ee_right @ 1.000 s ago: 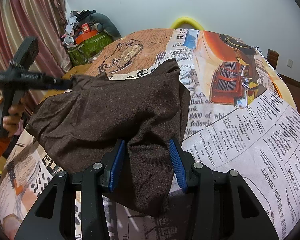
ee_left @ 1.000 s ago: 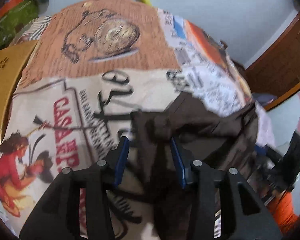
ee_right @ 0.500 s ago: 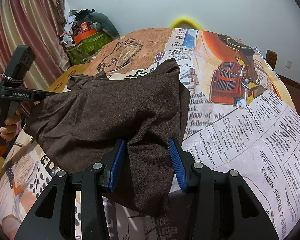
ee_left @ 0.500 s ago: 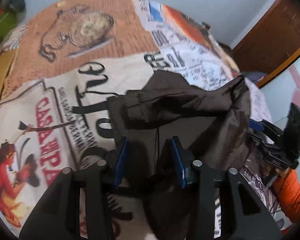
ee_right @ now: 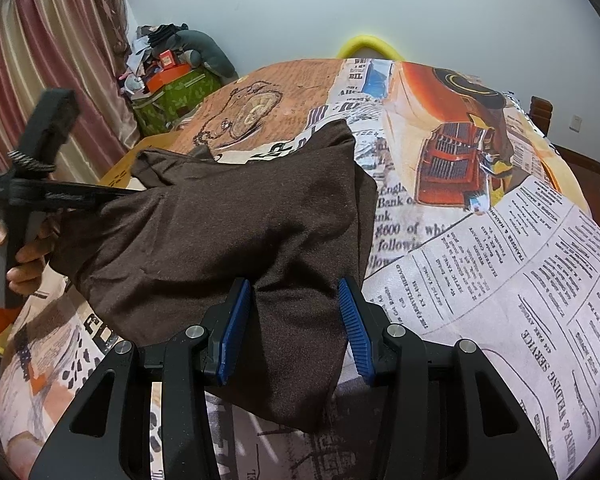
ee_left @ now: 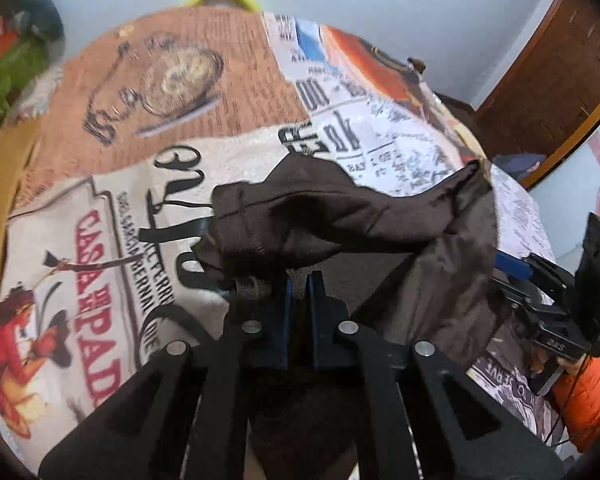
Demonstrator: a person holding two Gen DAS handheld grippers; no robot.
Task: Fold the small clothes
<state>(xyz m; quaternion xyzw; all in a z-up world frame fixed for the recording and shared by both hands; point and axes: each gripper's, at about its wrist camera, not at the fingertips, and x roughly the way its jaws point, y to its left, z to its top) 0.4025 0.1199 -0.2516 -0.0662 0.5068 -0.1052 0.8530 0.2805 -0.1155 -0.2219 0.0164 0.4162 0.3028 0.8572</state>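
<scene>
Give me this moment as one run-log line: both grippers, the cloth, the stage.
left gripper: shut on brown garment edge | right gripper: jaws apart, straddling garment's near part | garment: bunched on printed tablecloth | stage: fold in progress

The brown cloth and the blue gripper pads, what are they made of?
The brown cloth looks like soft, matte knit fabric: it drapes and wrinkles. The blue pads on the right gripper look like ridged rubber or plastic; which one is unclear.

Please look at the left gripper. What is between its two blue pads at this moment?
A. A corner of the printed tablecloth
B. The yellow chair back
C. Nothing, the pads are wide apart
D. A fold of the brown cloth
D: the left gripper has its pads nearly together with a fold of the brown cloth pinched between them.
</scene>
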